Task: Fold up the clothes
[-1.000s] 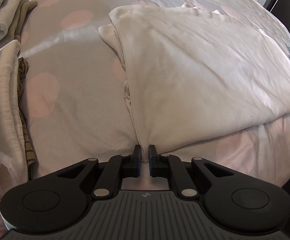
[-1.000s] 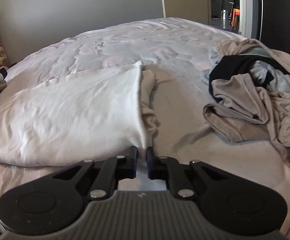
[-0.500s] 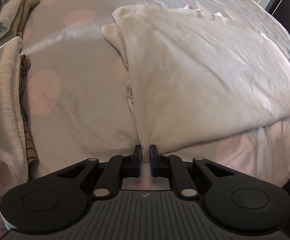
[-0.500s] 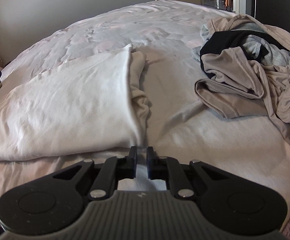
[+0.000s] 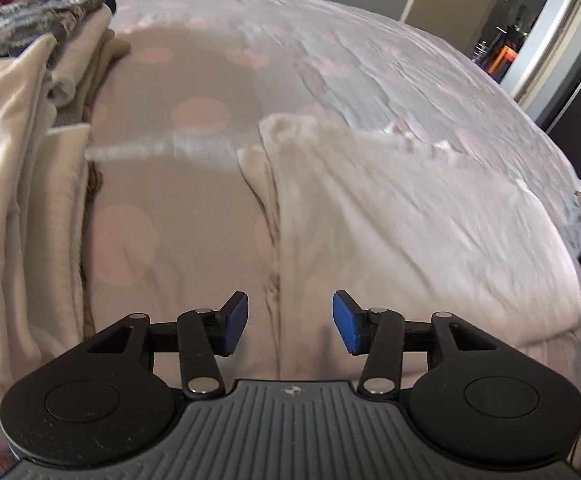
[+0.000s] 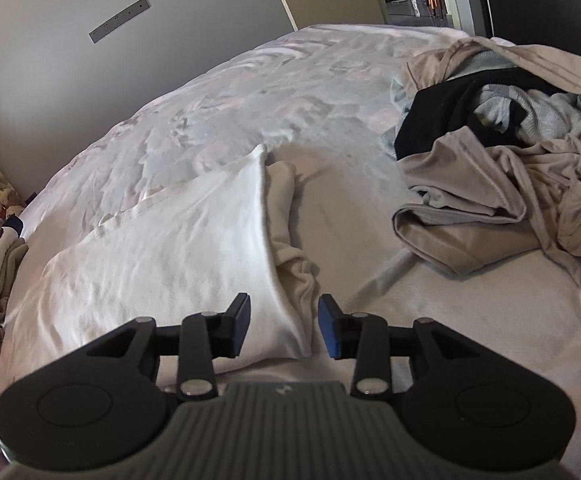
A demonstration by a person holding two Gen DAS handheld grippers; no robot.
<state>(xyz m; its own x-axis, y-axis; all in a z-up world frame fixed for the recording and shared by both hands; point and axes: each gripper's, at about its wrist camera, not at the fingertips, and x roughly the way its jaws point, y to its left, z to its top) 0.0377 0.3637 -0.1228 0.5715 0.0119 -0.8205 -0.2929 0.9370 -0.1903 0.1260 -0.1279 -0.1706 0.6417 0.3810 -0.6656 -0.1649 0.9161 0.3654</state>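
— On the bed (image 6: 250, 92), what do you count?
— One folded white garment (image 6: 162, 264) lying flat, one stack of folded clothes (image 5: 22, 184) along its left, one heap of unfolded clothes (image 6: 502, 168) on its right.
— And the claws?
— Two. Left claw (image 5: 289, 328) spread apart over the garment's near left corner, gripping nothing. Right claw (image 6: 283, 326) likewise parted, over its near right corner, nothing between its blue pads (image 6: 329, 332).
— Any writing?
— None legible; only a small emblem on each claw's body.
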